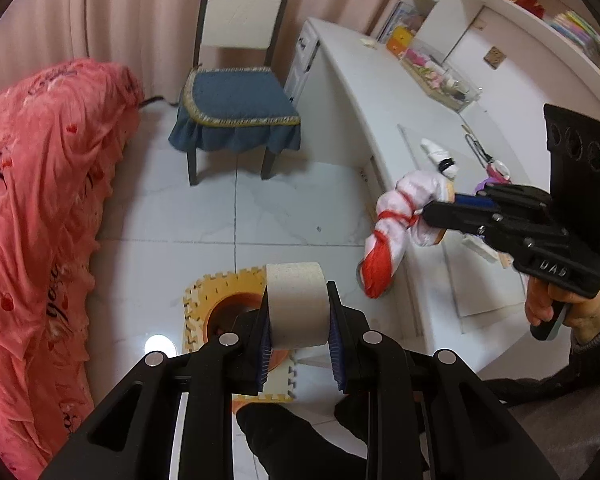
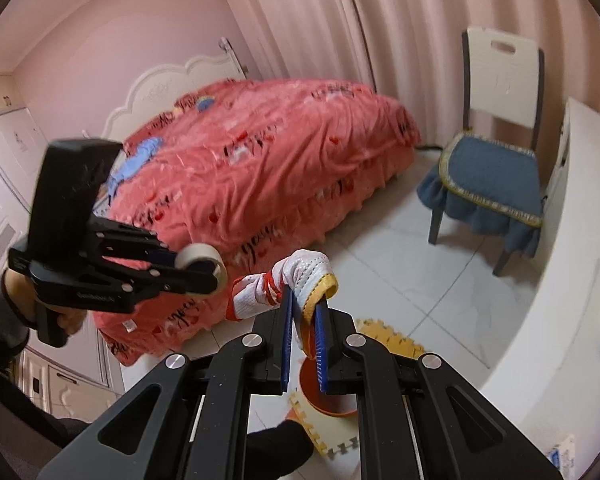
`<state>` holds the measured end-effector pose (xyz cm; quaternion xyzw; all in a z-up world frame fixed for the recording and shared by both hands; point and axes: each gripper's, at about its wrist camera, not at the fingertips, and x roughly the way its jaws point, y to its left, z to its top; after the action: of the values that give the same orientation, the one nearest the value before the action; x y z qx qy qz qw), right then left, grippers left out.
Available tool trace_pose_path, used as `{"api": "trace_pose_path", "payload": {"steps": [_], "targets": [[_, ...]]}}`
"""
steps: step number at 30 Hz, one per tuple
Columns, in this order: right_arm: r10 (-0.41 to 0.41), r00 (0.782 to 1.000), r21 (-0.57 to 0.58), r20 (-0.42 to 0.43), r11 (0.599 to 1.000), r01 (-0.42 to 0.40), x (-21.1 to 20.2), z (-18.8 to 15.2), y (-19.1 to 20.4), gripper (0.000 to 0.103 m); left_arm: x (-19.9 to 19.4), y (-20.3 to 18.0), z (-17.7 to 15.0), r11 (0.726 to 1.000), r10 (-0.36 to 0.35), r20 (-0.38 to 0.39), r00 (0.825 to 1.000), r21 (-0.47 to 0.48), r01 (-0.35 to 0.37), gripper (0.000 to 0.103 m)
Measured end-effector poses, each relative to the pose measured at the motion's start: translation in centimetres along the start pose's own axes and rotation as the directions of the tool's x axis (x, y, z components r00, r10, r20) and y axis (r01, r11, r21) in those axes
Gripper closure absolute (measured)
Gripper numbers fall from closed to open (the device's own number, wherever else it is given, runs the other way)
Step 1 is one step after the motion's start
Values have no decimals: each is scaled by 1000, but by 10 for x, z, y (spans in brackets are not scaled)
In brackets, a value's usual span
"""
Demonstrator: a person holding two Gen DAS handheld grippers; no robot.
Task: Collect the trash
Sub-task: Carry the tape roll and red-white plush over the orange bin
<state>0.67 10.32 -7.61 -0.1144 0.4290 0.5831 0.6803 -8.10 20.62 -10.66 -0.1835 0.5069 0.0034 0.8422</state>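
My left gripper (image 1: pixel 298 320) is shut on a beige roll of tape (image 1: pixel 296 308), held above an orange bin (image 1: pixel 236 312) on the floor. The roll also shows in the right wrist view (image 2: pixel 204 262), in the left gripper (image 2: pixel 204 276). My right gripper (image 2: pixel 305 312) is shut on a knotted white and red work glove (image 2: pixel 296 280) with a yellow cuff. In the left wrist view the right gripper (image 1: pixel 432 210) holds the glove (image 1: pixel 396 220) beside the desk, right of the bin. The orange bin (image 2: pixel 324 396) sits below the right gripper.
The bin stands on yellow foam puzzle mats (image 1: pixel 220 284). A white desk (image 1: pixel 400 92) with clutter and scissors (image 1: pixel 480 152) runs along the right. A chair with a blue cushion (image 1: pixel 236 100) stands ahead. A bed with a pink cover (image 1: pixel 32 208) is at left. Shelves (image 1: pixel 520 8) rise behind the desk.
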Motion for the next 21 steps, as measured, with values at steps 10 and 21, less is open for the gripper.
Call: {"api": "trace_pose_path", "payload": {"steps": [10,21], "targets": [[-11,987,99,-157,995,27,99,-33,-36,92,63,48,-14,998,-43,-119,992,-49,38,77],[-63,934,74,-352,993,95,214,-62,-55,92,146,83,-34,989,-112,-234,966,-118,86,77]]}}
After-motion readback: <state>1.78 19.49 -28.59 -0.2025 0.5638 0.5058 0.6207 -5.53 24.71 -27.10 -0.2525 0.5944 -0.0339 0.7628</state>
